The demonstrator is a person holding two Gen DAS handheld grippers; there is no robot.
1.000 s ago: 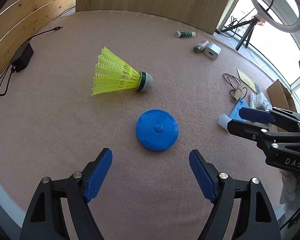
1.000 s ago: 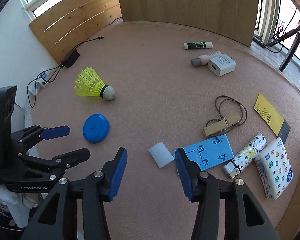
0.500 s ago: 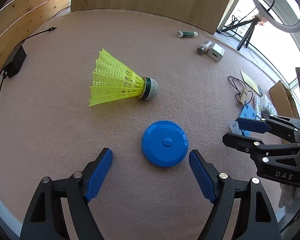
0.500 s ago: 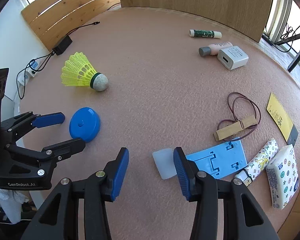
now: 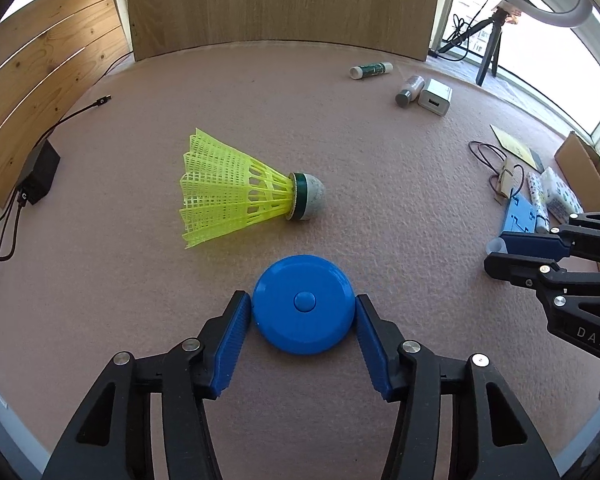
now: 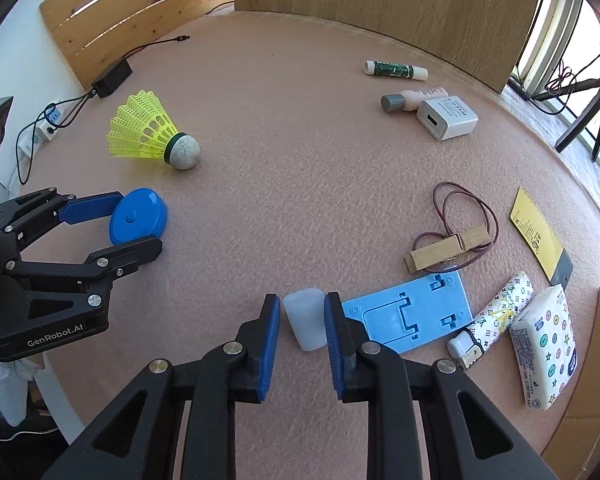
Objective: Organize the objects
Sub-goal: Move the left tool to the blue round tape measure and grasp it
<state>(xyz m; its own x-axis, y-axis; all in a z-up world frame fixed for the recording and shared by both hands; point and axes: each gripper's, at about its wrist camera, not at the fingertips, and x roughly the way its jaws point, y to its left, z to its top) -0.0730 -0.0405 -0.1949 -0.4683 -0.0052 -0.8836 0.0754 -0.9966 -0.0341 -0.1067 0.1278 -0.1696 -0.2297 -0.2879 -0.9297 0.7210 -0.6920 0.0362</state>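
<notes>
surface: pinkish felt table (image 5: 380, 184) with wooden boards behind, window at the right.
left gripper (image 5: 304, 310): jaws have just been closing; both blue pads now touch the rim of the blue round disc (image 5: 303, 304), which lies flat on the felt.
right gripper (image 6: 302, 322): jaws have just been closing around the pale translucent cap (image 6: 305, 318); right pad touches it, a thin gap shows at the left pad.
shuttlecock (image 5: 240, 188): yellow, on its side just beyond the disc.
blue plastic stand (image 6: 412, 314): flat, just right of the cap.
</notes>
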